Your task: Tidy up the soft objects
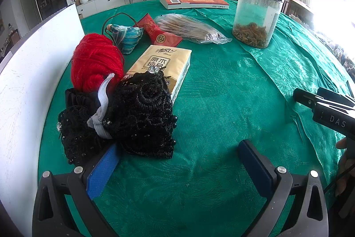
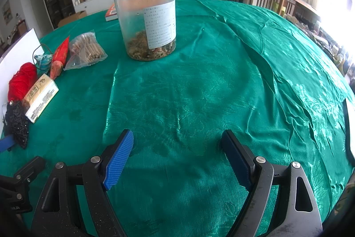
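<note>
A black lace cloth bundle with a white elastic band lies at the left of the green tablecloth, just past my left gripper's left pad. Behind it sit a red yarn ball, a yellow tissue pack, a blue fabric pouch and a red sachet. My left gripper is open and empty over bare cloth. My right gripper is open and empty over the cloth; the lace bundle, yarn and tissue pack lie far left of it.
A clear jar with a black lid and dried bits stands at the back right, also centre back in the right view. A clear bag of sticks, a book and a white board along the left edge.
</note>
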Motion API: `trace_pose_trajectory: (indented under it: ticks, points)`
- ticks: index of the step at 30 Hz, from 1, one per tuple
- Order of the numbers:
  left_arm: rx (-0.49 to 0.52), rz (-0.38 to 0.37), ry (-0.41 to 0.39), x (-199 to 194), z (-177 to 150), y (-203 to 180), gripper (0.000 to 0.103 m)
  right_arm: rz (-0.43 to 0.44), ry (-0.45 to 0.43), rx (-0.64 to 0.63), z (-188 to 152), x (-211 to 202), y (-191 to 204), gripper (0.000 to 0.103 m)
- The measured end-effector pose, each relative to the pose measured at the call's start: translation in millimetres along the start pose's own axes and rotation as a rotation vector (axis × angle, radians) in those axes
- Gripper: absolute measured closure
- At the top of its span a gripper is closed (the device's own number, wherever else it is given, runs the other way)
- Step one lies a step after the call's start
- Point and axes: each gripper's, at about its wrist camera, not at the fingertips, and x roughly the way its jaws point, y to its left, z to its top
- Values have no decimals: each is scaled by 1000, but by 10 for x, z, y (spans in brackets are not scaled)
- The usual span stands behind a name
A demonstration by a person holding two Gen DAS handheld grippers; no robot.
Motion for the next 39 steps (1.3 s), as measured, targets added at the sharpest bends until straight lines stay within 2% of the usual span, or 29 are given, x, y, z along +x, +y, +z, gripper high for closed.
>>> trace_pose_trajectory:
  ticks: [18, 23, 28, 35, 36, 37, 38, 39]
  points:
    - [2, -1, 8, -15, -10, 5, 0, 0, 0, 0, 1, 1, -1, 18]
    - [2, -69, 18, -236, -226, 62, 0, 0, 0, 0, 2, 1, 1, 18]
    - [26, -37, 11, -415, -385, 181, 0, 0, 0, 1, 0, -3, 3, 18]
    - [-60, -61, -27, -626, -449, 411, 0, 13, 4, 1, 5, -14, 35, 18]
    - [-63, -70, -35, -655, -459, 416, 0, 68, 7, 16, 16, -43, 78, 18]
    - [-60, -76, -41, -675, -469, 410, 0, 198, 5, 34, 36, -86, 145, 18]
    - [-52, -79, -44, -700, -485, 394, 0, 364, 2, 36, 62, -132, 262, 18]
    - [-41, -81, -45, -714, -500, 377, 0, 505, 9, 5, 94, -168, 436, 18]
